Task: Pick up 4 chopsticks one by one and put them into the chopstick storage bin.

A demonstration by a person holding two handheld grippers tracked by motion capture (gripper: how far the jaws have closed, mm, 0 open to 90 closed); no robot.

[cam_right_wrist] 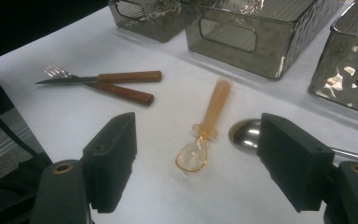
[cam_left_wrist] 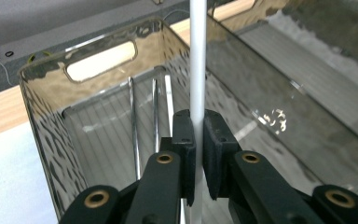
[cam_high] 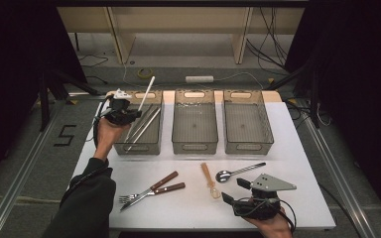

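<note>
A white rod (cam_left_wrist: 198, 60) is pinched in the left tool (cam_left_wrist: 198, 140) above the smoked bin (cam_left_wrist: 42, 121), while the right tool (cam_right_wrist: 198, 158) is held spread around an orange spoon (cam_right_wrist: 204, 130).

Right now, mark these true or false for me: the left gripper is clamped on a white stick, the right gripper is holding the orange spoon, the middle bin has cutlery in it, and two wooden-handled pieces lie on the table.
1. The left gripper is shut on the white stick. True.
2. The right gripper holds the orange spoon. False: its jaws stand open above it.
3. The middle bin has cutlery in it. False: it looks empty; the metal sticks lie in the left bin.
4. Two wooden-handled pieces lie on the table. True.
</note>
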